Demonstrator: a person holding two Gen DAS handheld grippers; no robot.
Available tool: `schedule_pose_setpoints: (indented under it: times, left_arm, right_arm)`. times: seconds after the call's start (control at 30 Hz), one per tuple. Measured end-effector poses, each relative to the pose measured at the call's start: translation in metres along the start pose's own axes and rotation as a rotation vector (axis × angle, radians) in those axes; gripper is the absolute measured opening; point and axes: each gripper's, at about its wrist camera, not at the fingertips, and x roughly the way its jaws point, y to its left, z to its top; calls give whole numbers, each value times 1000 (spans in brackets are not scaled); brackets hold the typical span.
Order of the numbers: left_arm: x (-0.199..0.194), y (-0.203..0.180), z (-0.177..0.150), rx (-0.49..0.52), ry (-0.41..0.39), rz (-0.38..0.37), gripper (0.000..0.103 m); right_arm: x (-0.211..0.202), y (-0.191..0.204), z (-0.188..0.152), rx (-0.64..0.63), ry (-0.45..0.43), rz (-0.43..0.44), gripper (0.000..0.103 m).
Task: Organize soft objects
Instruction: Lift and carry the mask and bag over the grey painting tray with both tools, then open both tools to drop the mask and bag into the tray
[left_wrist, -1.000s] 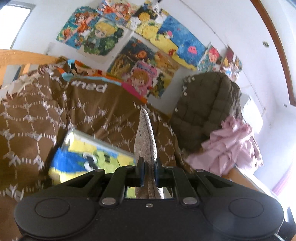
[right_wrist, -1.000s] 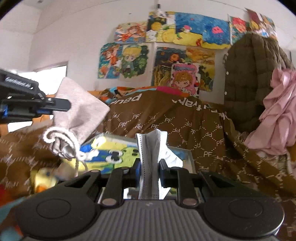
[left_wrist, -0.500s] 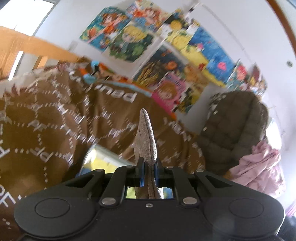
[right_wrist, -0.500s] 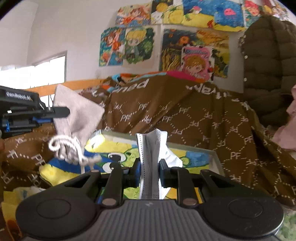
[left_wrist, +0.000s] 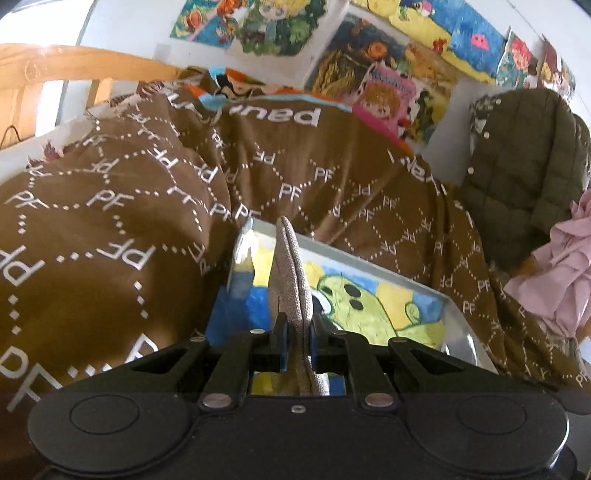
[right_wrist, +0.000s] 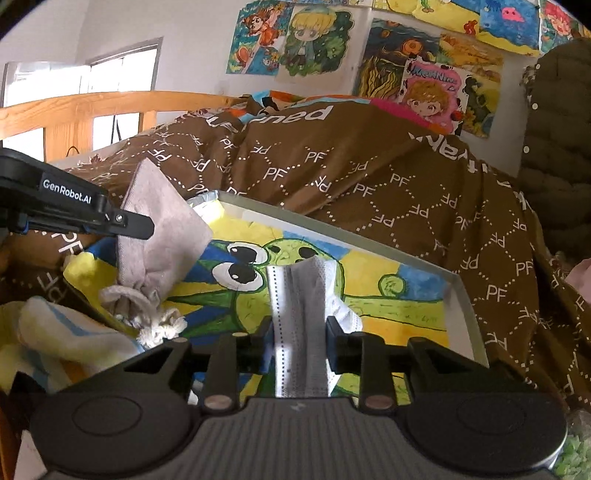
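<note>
My left gripper (left_wrist: 295, 345) is shut on a beige drawstring pouch (left_wrist: 290, 280) and holds it over the left end of a shallow tray (left_wrist: 424, 286) lined with a frog painting. The right wrist view shows the left gripper (right_wrist: 136, 225) with the pouch (right_wrist: 155, 240) hanging, its cord knot low above the tray (right_wrist: 458, 291). My right gripper (right_wrist: 299, 343) has its jaws spread a little around a folded white face mask (right_wrist: 301, 317) that stands between them over the tray's near side.
A brown patterned blanket (left_wrist: 122, 206) is heaped behind and left of the tray. A dark green quilted jacket (left_wrist: 524, 162) and pink cloth (left_wrist: 554, 269) lie right. A yellow and blue soft item (right_wrist: 55, 339) lies at the tray's left. A wooden rail (right_wrist: 92, 110) runs behind.
Both grippers have tipped down and moved closer over the tray. The pouch hangs lower, near the tray. The right jaws have spread wider around the mask.
</note>
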Motion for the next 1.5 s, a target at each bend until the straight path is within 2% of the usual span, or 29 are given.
schedule_pose_setpoints:
  times: [0.2, 0.3, 0.47, 0.6, 0.67, 0.83, 0.97, 1.2, 1.5]
  left_arm:
    - [2, 2, 2, -36, 41, 14, 16]
    - [0, 0, 3, -41, 54, 34, 26]
    - [-10, -6, 3, -46, 36, 44, 54]
    - [-27, -14, 3, -28, -2, 49, 69]
    - [-39, -19, 3, -23, -36, 50, 81]
    - [-77, -36, 2, 32, -128, 59, 96]
    - [-107, -51, 4, 74, -192, 54, 102]
    - [-161, -80, 0, 162, -287, 51, 102]
    - [-217, -99, -21, 225, -341, 29, 102]
  right_arm:
    - [0, -1, 3, -3, 9, 8, 48]
    - [-2, -2, 4, 3, 12, 14, 61]
    - [-11, -5, 8, 16, 1, 15, 75]
    - [-29, -11, 14, 57, -31, 5, 86]
    - [-42, -16, 17, 85, -59, 1, 92]
    - [-79, -28, 27, 172, -142, -3, 101]
    - [-113, -36, 34, 219, -216, -4, 103]
    - [-167, -43, 39, 260, -321, 3, 103]
    - [-222, -38, 23, 297, -370, -3, 103]
